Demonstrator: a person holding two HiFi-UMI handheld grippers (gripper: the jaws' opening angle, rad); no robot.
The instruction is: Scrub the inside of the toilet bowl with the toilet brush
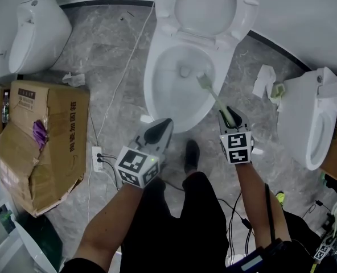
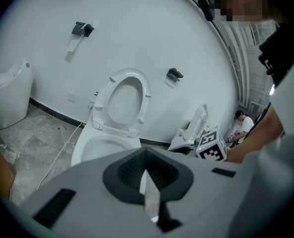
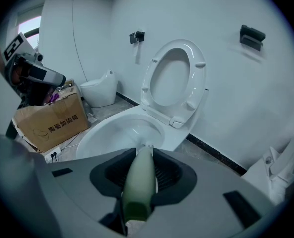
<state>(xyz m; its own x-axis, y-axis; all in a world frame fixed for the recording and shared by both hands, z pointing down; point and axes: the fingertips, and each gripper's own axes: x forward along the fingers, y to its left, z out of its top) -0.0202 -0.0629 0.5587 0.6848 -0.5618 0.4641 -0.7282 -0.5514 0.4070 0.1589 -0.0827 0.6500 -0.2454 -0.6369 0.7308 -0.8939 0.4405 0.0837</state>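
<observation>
The toilet bowl (image 1: 155, 87) is seen with its seat and lid (image 1: 205, 7) raised against the white wall. The bristle end of the toilet brush (image 1: 217, 100) is held inside the bowl, near its bottom, and the pale green handle slants up and out over the bowl's near rim. An open cardboard box (image 1: 40, 147) stands on the floor to the left of the bowl, and something purple (image 1: 38, 132) is seen inside it.

The right hand-held gripper (image 1: 228, 115) is clamped on the brush handle just outside the near rim, with the handle running between its jaws towards the bowl. The left hand-held gripper (image 1: 160, 131) is held in front of the bowl at its near left side. Its jaws are pressed together and nothing is gripped between them.

The floor (image 1: 100, 50) is laid in grey marbled tile. A white cable (image 1: 126, 67) is run along it to the left of the bowl, down to a power strip (image 1: 97, 158). A second toilet (image 1: 37, 33) is placed far left of the bowl, and a third (image 1: 305, 118) to its right.
</observation>
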